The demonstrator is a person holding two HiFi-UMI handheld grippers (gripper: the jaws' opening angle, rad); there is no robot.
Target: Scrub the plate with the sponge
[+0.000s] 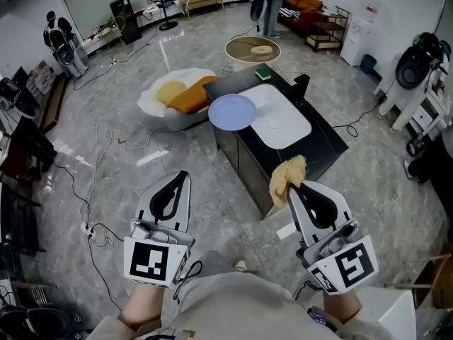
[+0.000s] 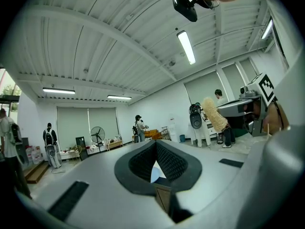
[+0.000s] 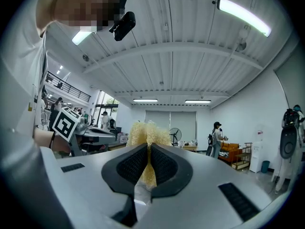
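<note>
A pale blue plate (image 1: 232, 112) lies on the near left corner of a black table (image 1: 325, 144) and juts over its edge. My right gripper (image 1: 291, 187) is shut on a fluffy yellow sponge (image 1: 286, 175), short of the table's near end; the sponge (image 3: 147, 135) sticks up between the pads. The left gripper (image 1: 182, 176) hangs over the floor, to the left of the table, shut with nothing in it. In the left gripper view its jaws (image 2: 155, 145) meet at the tips, and the sponge (image 2: 214, 114) shows at the right.
A white board (image 1: 282, 122) lies on the table beside the plate, with a green sponge (image 1: 263, 71) at the far end. A white floor cushion (image 1: 157, 103) with yellow pillows sits to the table's left. Cables trail over the floor. People stand at the back.
</note>
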